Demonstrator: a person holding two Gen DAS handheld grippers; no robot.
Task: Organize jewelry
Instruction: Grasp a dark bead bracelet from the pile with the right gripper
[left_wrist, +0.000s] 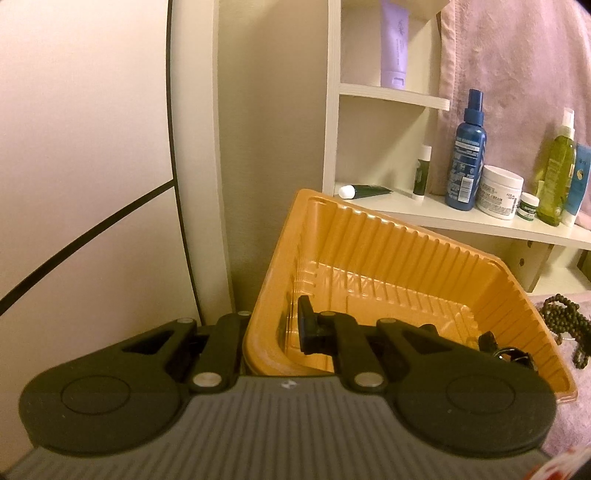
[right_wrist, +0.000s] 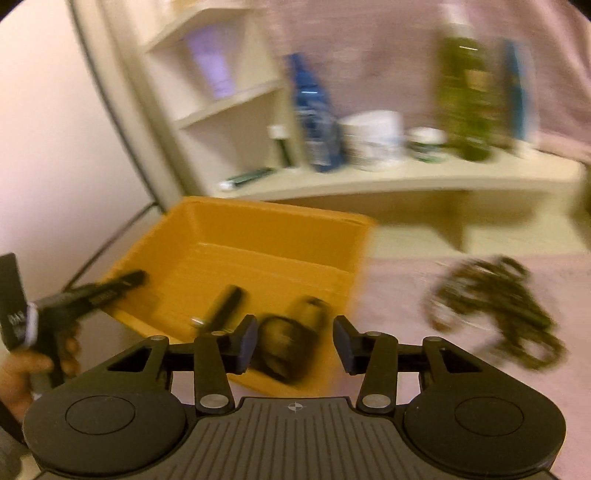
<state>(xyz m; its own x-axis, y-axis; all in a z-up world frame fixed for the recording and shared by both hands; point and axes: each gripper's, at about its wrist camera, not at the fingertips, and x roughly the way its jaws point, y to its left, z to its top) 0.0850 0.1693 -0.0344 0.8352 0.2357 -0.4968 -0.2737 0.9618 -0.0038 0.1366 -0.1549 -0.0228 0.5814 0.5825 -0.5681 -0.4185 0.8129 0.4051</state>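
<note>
Left gripper (left_wrist: 275, 328) clamped on the orange tray (left_wrist: 369, 236) wall steadies it; right gripper (right_wrist: 295, 343), fingers apart and empty above a dark watch (right_wrist: 291, 343) in the tray, likely reaches next for the bead necklace (right_wrist: 495, 314) beside it

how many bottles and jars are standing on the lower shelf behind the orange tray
6 visible: small stick, blue spray bottle, white jar, tiny green-label jar, green bottle, blue tube at the frame edge; more may be hidden.
</note>
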